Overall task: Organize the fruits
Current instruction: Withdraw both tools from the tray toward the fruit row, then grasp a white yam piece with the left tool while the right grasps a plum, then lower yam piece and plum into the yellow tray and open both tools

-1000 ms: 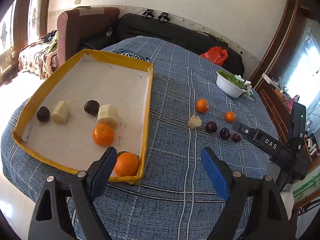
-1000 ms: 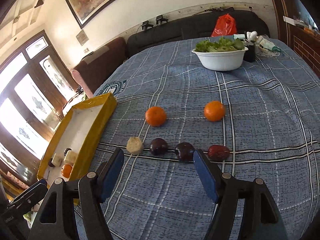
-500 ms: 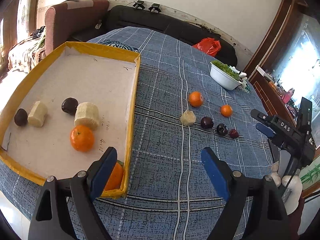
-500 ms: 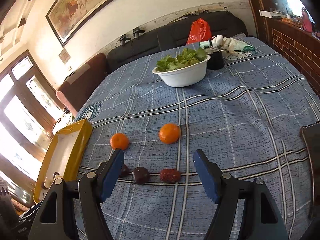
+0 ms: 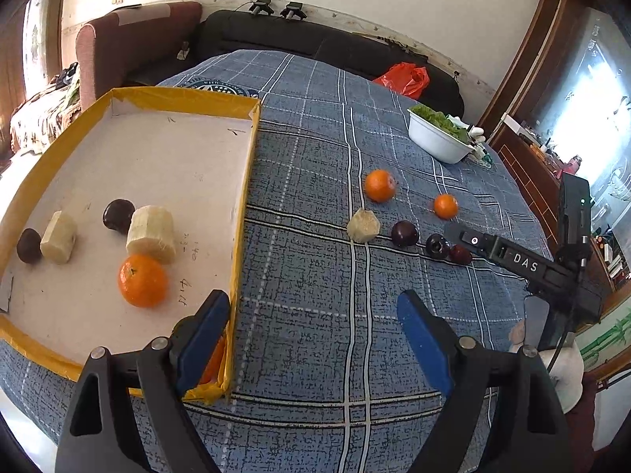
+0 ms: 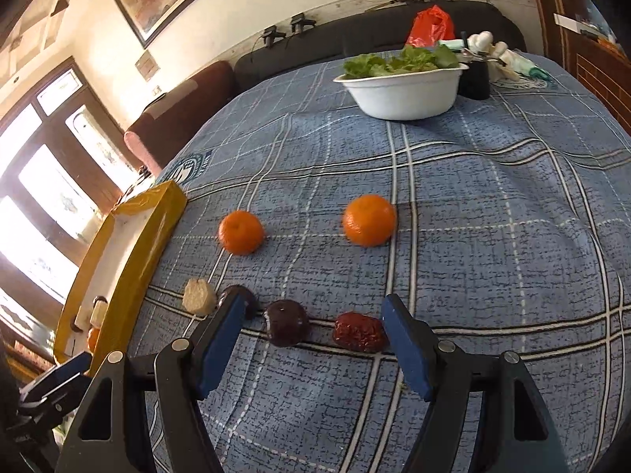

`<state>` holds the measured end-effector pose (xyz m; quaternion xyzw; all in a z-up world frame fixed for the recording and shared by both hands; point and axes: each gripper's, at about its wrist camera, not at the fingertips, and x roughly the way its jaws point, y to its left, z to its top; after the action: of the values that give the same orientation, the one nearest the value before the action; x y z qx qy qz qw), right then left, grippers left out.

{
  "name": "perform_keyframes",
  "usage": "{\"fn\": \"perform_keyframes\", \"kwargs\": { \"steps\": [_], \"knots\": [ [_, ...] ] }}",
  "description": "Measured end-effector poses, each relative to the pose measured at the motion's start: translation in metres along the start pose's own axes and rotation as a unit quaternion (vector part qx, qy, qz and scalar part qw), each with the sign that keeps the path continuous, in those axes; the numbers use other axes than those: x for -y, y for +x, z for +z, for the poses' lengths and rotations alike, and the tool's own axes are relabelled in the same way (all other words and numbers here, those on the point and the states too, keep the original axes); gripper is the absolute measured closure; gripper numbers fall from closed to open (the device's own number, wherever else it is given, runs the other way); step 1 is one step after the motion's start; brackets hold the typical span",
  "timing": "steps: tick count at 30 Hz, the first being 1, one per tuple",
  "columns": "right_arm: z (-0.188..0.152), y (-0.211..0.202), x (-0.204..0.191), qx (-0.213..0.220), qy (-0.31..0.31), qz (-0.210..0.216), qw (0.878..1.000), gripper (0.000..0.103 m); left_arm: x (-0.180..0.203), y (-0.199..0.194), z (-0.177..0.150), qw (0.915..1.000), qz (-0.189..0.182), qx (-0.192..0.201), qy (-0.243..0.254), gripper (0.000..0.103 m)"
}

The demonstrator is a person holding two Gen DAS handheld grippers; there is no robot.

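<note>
A yellow-rimmed tray [image 5: 244, 181] on the left holds an orange [image 5: 142, 280], two pale cut chunks [image 5: 152, 228], two dark plums [image 5: 117, 215] and another orange partly hidden behind my left finger. On the cloth lie two oranges [image 6: 241, 232] [image 6: 369, 220], a pale chunk [image 6: 199, 296], two dark plums [image 6: 286, 322] and a red date [image 6: 359, 332]. My left gripper [image 5: 311, 335] is open and empty by the tray's near corner. My right gripper [image 6: 311, 339] is open, low over the plum and date, which lie between its fingers.
A white bowl of lettuce [image 6: 402, 88] stands at the far side with a dark cup [image 6: 475, 79] and clutter beside it. A sofa with a red bag [image 6: 430, 25] runs behind the table. The blue checked cloth [image 6: 493, 236] covers the table.
My right gripper has come down and forward toward the row of small fruit, which now sits between its fingers. My left gripper has shifted slightly by the tray corner.
</note>
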<state>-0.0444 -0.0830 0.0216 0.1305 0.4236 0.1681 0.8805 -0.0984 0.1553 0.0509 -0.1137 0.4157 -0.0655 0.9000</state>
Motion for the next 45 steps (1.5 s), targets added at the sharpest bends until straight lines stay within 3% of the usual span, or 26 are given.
{"fn": "perform_keyframes", "kwargs": {
  "steps": [5,6,9,16,18,21,27,35,38,40,45],
  "knots": [
    [-0.007,0.009,-0.03,-0.004,-0.078,-0.006,0.997,0.032,0.011,-0.009,0.002,0.9992,0.006,0.027,0.027,0.017],
    [-0.009,0.012,-0.034,-0.01,-0.089,-0.008,0.996,0.037,0.013,-0.008,0.002,0.9991,0.008,0.027,0.033,0.017],
    [-0.013,0.018,-0.039,-0.019,-0.106,-0.023,0.994,0.038,0.013,0.0,0.001,0.9991,0.005,0.019,0.039,0.017],
    [-0.012,0.021,-0.033,-0.027,-0.099,-0.026,0.994,0.041,0.022,0.019,0.008,0.9984,0.001,-0.001,0.057,0.017],
    [-0.012,0.023,-0.03,-0.031,-0.095,-0.04,0.994,0.058,0.029,0.03,0.016,0.9976,-0.002,-0.017,0.067,0.017],
    [-0.01,0.024,-0.028,-0.031,-0.091,-0.051,0.994,0.071,0.038,0.052,0.026,0.9962,-0.003,-0.039,0.078,0.017],
    [-0.009,0.021,-0.021,-0.03,-0.075,-0.044,0.996,0.073,0.054,0.085,0.039,0.9929,0.005,-0.05,0.108,0.018],
    [-0.008,0.015,-0.018,-0.024,-0.061,-0.037,0.997,0.073,0.061,0.116,0.053,0.9875,0.018,-0.064,0.142,0.042],
    [-0.007,0.013,-0.016,-0.02,-0.052,-0.036,0.998,0.073,0.061,0.124,0.054,0.9853,0.025,-0.067,0.155,0.057],
    [-0.007,0.012,-0.014,-0.019,-0.048,-0.034,0.998,0.073,0.065,0.125,0.052,0.9831,0.035,-0.064,0.168,0.075],
    [-0.007,0.009,-0.013,-0.014,-0.044,-0.031,0.998,0.073,0.069,0.122,0.049,0.9831,0.032,-0.057,0.171,0.075]
  ]
}}
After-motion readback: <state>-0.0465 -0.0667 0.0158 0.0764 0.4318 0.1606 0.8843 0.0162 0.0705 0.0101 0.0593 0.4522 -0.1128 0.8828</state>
